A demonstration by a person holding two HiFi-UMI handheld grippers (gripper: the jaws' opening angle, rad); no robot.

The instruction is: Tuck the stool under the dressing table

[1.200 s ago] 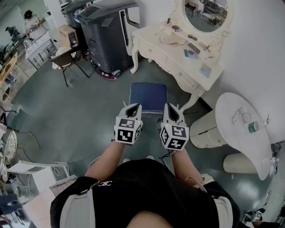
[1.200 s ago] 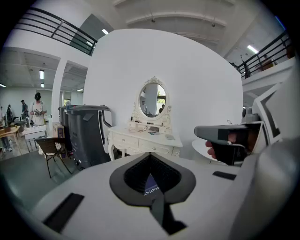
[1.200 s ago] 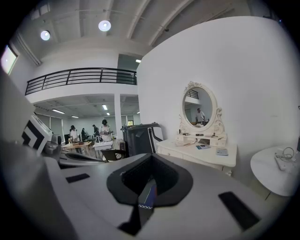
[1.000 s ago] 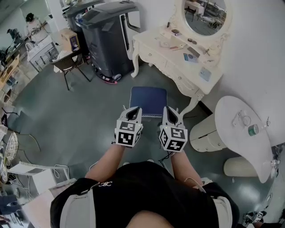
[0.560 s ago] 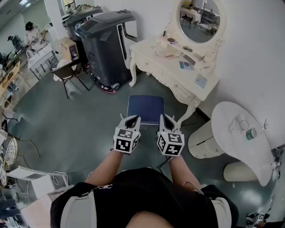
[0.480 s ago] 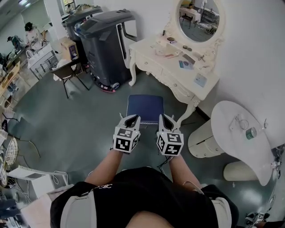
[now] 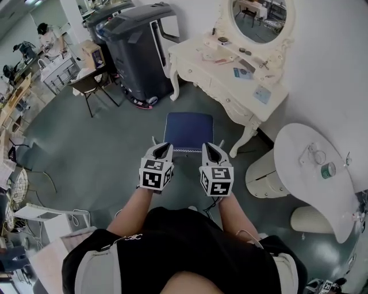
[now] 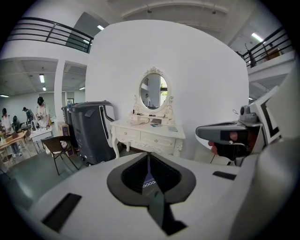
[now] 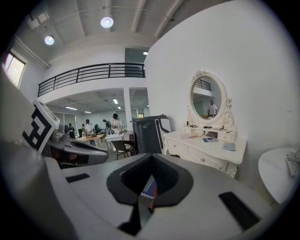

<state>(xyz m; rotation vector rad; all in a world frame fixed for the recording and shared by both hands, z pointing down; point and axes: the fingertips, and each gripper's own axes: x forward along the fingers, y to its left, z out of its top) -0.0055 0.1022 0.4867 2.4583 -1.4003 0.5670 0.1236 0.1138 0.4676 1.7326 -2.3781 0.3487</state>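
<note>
A stool with a blue cushion [image 7: 188, 131] stands on the grey floor in front of the cream dressing table [image 7: 230, 80] with its oval mirror [image 7: 260, 14]. In the head view both grippers hover side by side just short of the stool's near edge. My left gripper [image 7: 161, 149] and right gripper [image 7: 209, 151] are both shut with nothing held. In the left gripper view a sliver of the blue stool [image 8: 148, 180] shows through the slit between the closed jaws, with the dressing table [image 8: 147, 136] beyond. The right gripper view shows the stool [image 9: 150, 188] the same way.
A large dark grey machine [image 7: 138, 46] stands left of the dressing table. A folding chair [image 7: 92, 86] is farther left. A round white table [image 7: 313, 172] and a cream cylinder [image 7: 264, 172] stand at the right. People work at benches at the far left.
Both grippers have sunk a little, side by side and still shut. The stool has not moved relative to the dressing table.
</note>
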